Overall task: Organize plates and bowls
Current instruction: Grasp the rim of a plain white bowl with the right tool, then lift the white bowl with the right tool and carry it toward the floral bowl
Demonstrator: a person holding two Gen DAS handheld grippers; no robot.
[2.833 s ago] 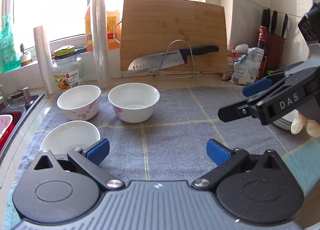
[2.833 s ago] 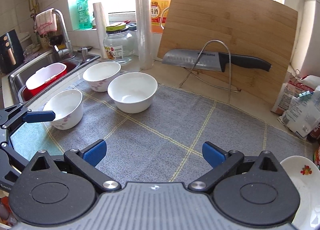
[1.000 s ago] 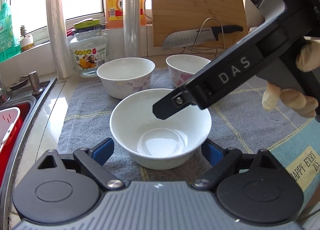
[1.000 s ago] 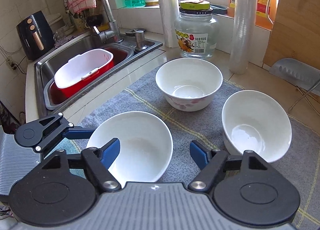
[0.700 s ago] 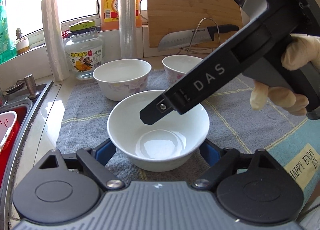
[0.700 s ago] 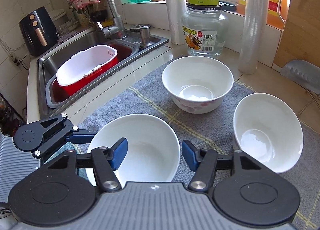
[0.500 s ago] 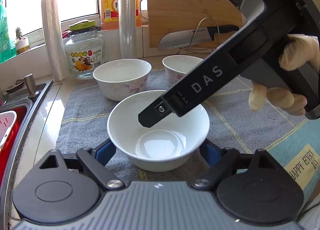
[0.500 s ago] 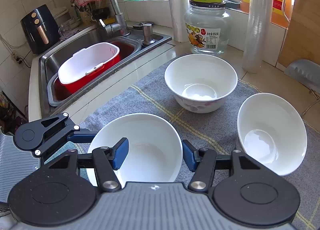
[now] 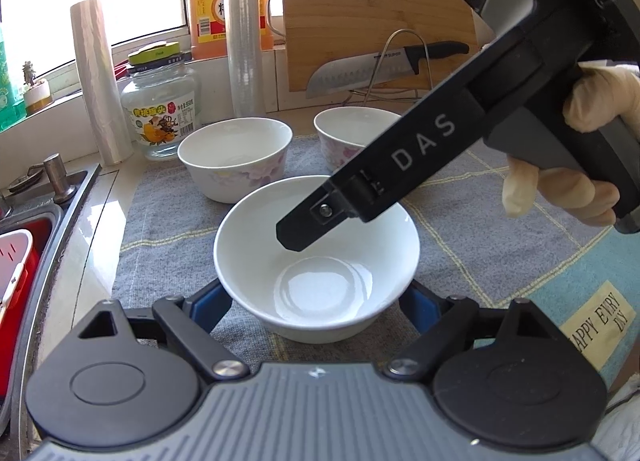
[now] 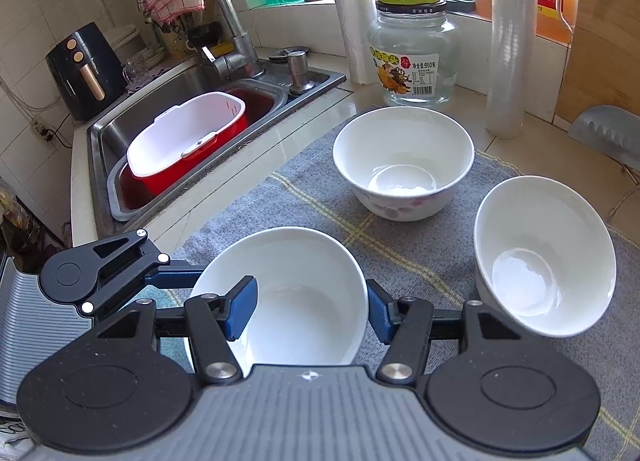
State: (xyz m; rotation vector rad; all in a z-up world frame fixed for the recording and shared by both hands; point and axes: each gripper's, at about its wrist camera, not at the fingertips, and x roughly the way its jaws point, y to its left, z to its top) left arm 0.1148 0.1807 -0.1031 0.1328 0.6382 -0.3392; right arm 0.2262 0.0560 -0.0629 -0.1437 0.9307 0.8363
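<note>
A plain white bowl (image 9: 324,289) (image 10: 296,261) sits on the grey mat (image 9: 176,221). My left gripper (image 9: 312,307) is shut on it, a blue pad pressed to each side of its lower body. My right gripper (image 10: 308,311) comes in from the right, held by a gloved hand (image 9: 580,181). It is shut on the same bowl: one pad stands inside, the other lies against the outer wall. Its near finger (image 9: 304,233) hangs over the bowl's middle. Two flowered white bowls (image 9: 234,157) (image 9: 352,129) stand behind.
A sink holding a red-and-white tub (image 10: 184,141) lies left of the mat, with the tap (image 10: 228,21) behind it. A glass jar (image 10: 412,57), two film rolls and an oil bottle line the back. A knife (image 9: 384,65) on a wire stand leans before the cutting board (image 9: 376,13).
Both grippers came in from farther back to the near bowl. In the last second the right jaws narrowed about its wall and the left pads closed slightly onto its sides.
</note>
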